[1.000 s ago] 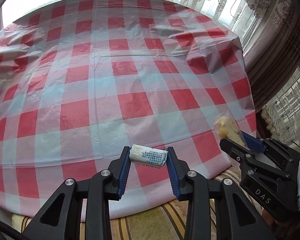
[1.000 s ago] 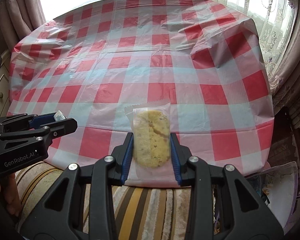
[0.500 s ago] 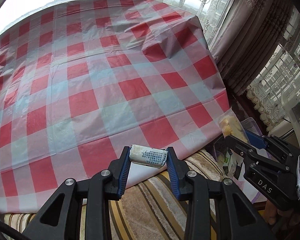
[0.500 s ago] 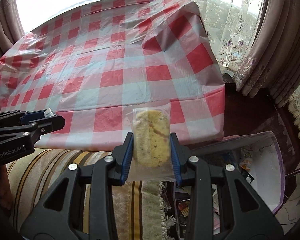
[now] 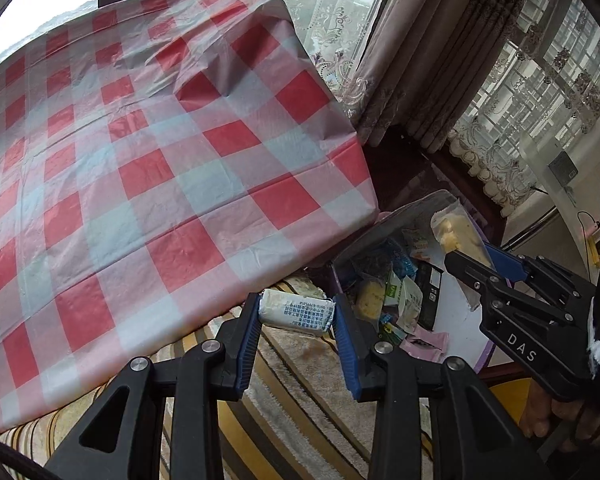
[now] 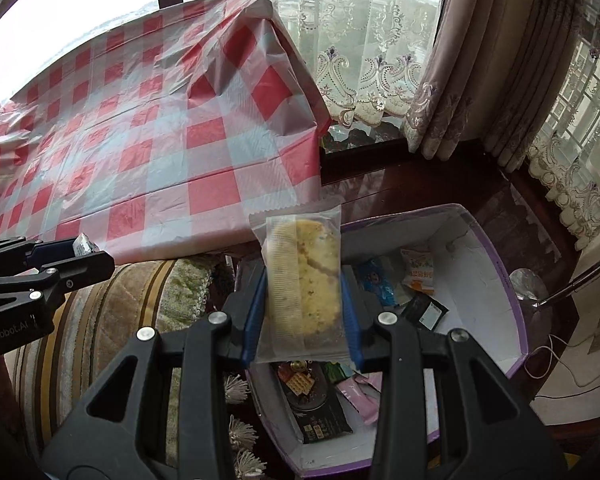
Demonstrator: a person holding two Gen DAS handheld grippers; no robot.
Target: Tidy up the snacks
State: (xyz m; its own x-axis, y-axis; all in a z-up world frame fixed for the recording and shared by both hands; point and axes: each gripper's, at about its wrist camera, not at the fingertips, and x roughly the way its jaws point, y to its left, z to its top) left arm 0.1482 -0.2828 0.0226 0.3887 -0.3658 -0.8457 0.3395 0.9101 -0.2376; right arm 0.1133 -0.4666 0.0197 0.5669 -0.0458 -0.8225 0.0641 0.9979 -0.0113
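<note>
Desk [image 5: 148,168] under red-and-white checked plastic cloth [image 6: 148,152] fills the upper left of both views, its surface bare where visible. Striped plush seat cover [image 5: 300,392] lies along the desk's near edge. Window with lace curtains [image 6: 364,68] and heavier drapes [image 5: 432,64] stands behind and to the right. Open white box with purple rim [image 6: 500,280] sits low beside the desk's right corner, on a dark wooden surface; inside lie mixed snack packets, among them a dark flat pack [image 6: 320,412], an orange-and-white packet [image 6: 418,270], a blue packet [image 6: 380,284] and a pink one [image 6: 360,394]. Right claw [image 6: 304,312] pinches a clear-wrapped yellow biscuit pack [image 6: 302,280] by its long sides, pack upright, hanging above the near-left part of the box and partly over its rim. Left claw [image 5: 296,320] pinches a small white roll-shaped snack with blue print [image 5: 296,312] end to end, roll lying crosswise between the blue pads, above the seat cover just off the desk edge and left of the box. Each claw is visible from the other's camera: the right one to the right over the box, the left one to the left near the desk edge. A hand [image 5: 556,412] grips the right claw's handle at lower right.
</note>
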